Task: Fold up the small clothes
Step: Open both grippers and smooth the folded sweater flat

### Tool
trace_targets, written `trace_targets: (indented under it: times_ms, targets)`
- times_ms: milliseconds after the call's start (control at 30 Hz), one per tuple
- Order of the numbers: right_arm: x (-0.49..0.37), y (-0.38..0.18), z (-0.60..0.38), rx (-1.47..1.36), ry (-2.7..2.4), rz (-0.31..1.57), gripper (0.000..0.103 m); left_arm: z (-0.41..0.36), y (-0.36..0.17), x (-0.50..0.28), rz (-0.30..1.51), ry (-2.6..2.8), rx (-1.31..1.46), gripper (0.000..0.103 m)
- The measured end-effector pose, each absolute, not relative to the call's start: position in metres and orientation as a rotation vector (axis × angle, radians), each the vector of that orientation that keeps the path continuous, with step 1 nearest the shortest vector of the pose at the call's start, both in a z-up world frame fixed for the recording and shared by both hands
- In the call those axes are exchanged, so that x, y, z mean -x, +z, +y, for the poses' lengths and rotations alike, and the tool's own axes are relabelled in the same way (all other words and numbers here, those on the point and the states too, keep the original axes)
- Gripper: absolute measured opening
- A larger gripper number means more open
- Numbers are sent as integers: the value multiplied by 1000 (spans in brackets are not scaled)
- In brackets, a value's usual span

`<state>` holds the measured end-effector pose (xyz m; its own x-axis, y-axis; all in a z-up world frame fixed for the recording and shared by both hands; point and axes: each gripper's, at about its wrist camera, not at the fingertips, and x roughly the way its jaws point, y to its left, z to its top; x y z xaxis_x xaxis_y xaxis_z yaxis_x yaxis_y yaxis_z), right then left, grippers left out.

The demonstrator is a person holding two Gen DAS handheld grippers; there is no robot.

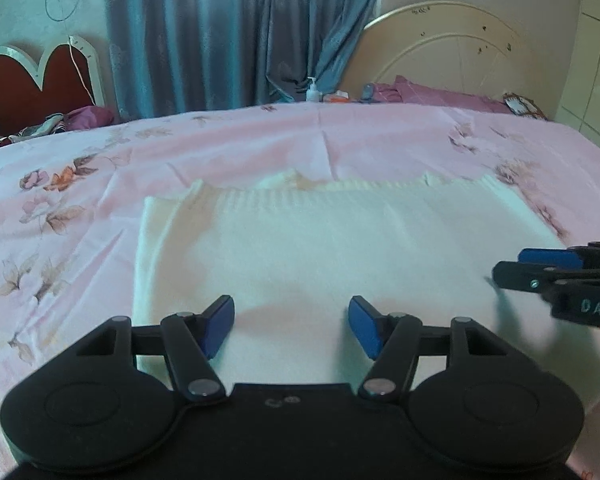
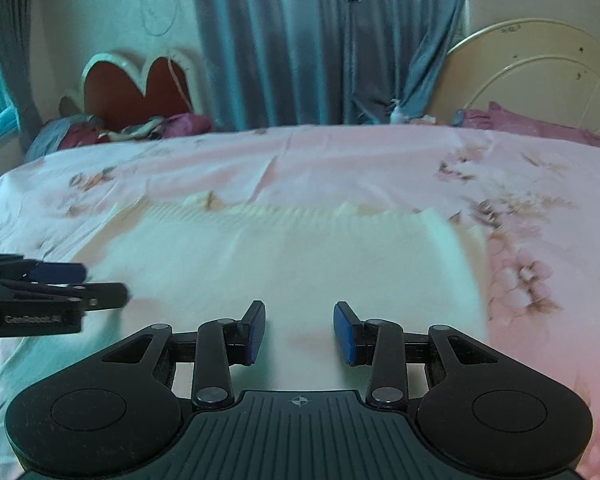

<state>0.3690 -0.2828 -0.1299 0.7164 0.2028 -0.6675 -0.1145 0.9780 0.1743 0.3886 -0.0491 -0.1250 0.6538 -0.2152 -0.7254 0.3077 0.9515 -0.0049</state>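
A white knitted garment (image 1: 300, 248) lies flat on the pink flowered bedsheet (image 1: 80, 184), its ribbed hem toward the far side; in the right wrist view the same garment (image 2: 284, 260) fills the middle. My left gripper (image 1: 291, 326) hovers over the garment's near part, open, with nothing between its blue pads. My right gripper (image 2: 299, 332) stands open above the garment's near edge, also empty. Each gripper shows in the other's view: the right gripper (image 1: 512, 270) at the garment's right side, the left gripper (image 2: 100, 284) at its left side.
The bed runs back to a blue curtain (image 1: 220, 32). A red heart-shaped headboard (image 1: 32, 80) stands at the far left, a cream round headboard (image 1: 460, 52) at the far right. A white pump bottle (image 1: 313, 90) and purple pillows (image 1: 440, 92) sit at the far edge.
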Motion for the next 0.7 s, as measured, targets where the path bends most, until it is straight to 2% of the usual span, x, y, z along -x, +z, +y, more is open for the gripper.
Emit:
trace_targets:
  times_ms: [233, 700]
  targets:
    - [-355, -145, -300, -99, 84, 784, 38, -46, -140, -381, 819, -292, -162, 66]
    - [-316, -144, -314, -103, -6, 797, 38, -18, -133, -361, 860, -291, -114, 65]
